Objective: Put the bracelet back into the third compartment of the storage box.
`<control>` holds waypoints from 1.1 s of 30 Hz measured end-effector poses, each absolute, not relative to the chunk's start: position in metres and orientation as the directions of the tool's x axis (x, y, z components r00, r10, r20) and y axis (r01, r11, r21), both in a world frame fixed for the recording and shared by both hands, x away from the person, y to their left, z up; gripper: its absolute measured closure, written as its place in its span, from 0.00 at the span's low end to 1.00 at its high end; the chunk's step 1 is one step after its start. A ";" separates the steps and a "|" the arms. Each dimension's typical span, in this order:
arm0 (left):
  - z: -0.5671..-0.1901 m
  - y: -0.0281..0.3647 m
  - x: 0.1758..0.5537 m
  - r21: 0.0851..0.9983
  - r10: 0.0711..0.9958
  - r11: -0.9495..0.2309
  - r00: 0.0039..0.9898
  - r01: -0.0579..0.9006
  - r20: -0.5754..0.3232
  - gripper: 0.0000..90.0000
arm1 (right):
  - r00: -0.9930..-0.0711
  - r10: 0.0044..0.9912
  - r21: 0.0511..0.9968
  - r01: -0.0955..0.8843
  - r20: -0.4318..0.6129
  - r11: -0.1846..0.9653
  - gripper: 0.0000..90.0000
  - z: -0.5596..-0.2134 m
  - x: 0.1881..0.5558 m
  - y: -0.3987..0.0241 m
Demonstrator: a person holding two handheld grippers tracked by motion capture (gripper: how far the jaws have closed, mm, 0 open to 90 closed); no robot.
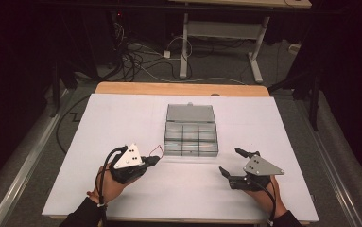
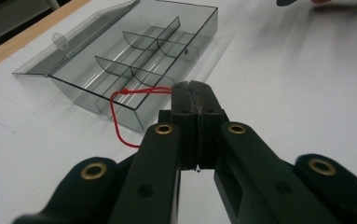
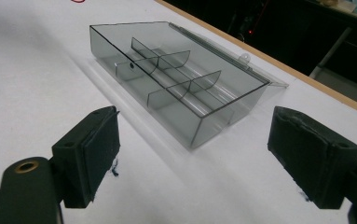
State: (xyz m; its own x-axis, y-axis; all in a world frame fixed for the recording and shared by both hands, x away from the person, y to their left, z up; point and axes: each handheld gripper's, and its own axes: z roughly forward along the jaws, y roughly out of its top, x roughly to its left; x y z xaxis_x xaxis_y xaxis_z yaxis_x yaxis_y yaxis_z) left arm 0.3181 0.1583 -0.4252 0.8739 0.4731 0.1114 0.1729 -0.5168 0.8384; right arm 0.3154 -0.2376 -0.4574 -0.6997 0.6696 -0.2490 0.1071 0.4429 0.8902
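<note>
A clear plastic compartment box (image 1: 191, 140) lies open at the middle of the white table top (image 1: 122, 123), its lid (image 1: 190, 113) folded back flat. My left gripper (image 1: 154, 161) sits just left of the box's near corner, shut on one end of a thin red thread (image 1: 156, 151). In the left gripper view the thread (image 2: 115, 116) loops out from the closed gripper (image 2: 195, 88) beside the box (image 2: 139, 56). My right gripper (image 1: 229, 161) rests right of the box, open with nothing between its pads (image 3: 97, 149). A small dark speck (image 3: 132, 66) shows at one compartment of the box (image 3: 181, 79).
A wooden table edge (image 1: 183, 89) runs along the far side of the white top. Beyond it stand another desk's white legs (image 1: 184, 47) and tangled cables (image 1: 136, 59) on the floor. Bare white surface lies left, right and in front of the box.
</note>
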 end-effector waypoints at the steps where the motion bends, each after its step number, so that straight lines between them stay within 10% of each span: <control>1: -0.424 0.157 0.319 0.841 0.476 -0.512 0.873 0.174 0.110 0.97 | -0.699 0.671 0.890 0.111 -0.246 0.442 0.19 -0.458 0.315 -0.238; 33: -0.400 0.069 0.397 0.785 0.326 -0.612 0.936 0.100 0.135 0.97 | -0.700 0.668 0.876 0.128 -0.253 0.465 0.20 -0.464 0.318 -0.236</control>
